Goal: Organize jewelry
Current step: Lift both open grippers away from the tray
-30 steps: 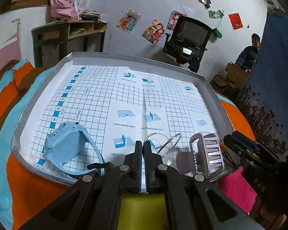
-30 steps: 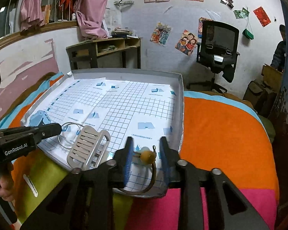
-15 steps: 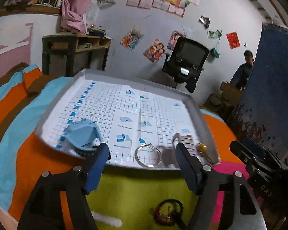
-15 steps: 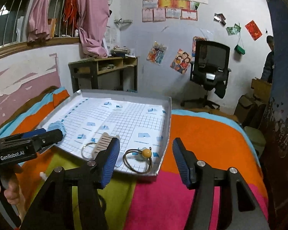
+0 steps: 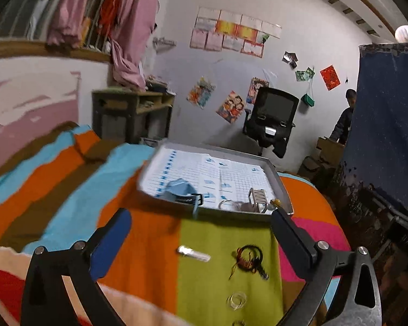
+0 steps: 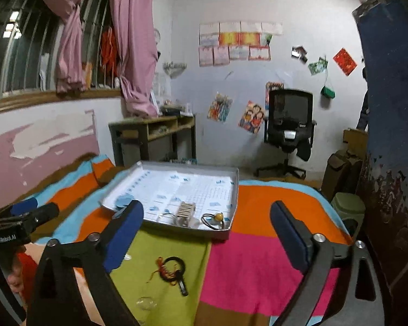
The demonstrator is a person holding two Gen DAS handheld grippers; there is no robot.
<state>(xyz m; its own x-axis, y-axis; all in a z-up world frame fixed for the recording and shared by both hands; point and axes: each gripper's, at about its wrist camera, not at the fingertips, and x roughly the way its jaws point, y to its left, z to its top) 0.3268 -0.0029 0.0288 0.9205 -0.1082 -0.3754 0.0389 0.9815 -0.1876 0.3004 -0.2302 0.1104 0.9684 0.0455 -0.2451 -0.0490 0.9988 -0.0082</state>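
White lettering "GenRobot.AI" stands on the black body of the left claw (image 6: 27, 212).

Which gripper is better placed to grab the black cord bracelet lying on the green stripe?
Left, probably. The black cord bracelet lies between the open left gripper fingers, toward one side. For the right gripper, also open, it sits low near one finger.

The grey tray (image 6: 233, 190) is lined with white, blue-gridded paper (image 6: 182, 187); the bedspread (image 6: 258, 258) shows orange, lime, pink and sky-blue blocks. Both gripper pads (image 6: 123, 233) are blue.

Bare blanket (image 6: 247, 266) before tray (image 6: 232, 229); black cord ring (image 6: 172, 269) on green stripe.
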